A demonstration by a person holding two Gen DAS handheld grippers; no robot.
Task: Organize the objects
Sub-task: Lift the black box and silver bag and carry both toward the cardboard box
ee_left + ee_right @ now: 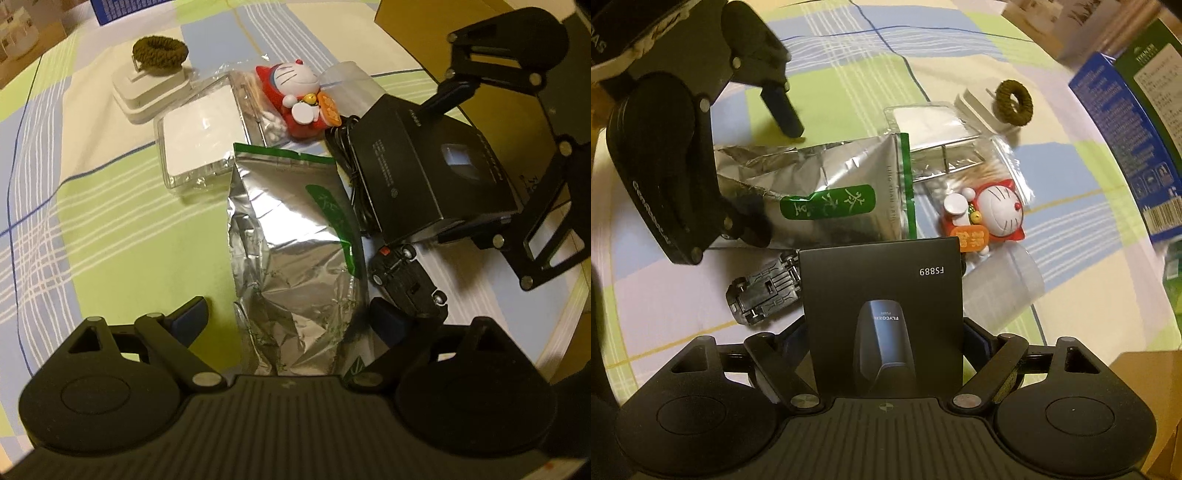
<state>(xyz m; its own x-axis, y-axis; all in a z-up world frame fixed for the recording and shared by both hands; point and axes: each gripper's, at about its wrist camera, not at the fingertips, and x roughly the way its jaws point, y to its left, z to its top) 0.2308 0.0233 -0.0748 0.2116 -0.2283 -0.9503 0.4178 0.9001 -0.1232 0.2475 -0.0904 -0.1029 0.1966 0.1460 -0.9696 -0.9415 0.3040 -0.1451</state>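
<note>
My left gripper [291, 314] is open, its fingers on either side of a silver foil bag [295, 251] with a green label, lying on the checked cloth. The bag also shows in the right wrist view [827, 199]. My right gripper [886, 332] is shut on a black shaver box [886, 295], marked FS889; the box also shows in the left wrist view [432, 162]. A black toy car [406, 280] lies upside down beside the bag and also shows in the right wrist view [764, 291]. A red and white cat figurine [299, 99] lies behind.
A clear plastic case [199, 133] with a white pad, a white stand [151, 88] with a brown hair tie [159, 55], and a bag of cotton swabs [258, 107] lie at the back. Blue and green boxes [1126, 122] stand at the cloth's edge. A frosted cup [1001, 284] lies near the box.
</note>
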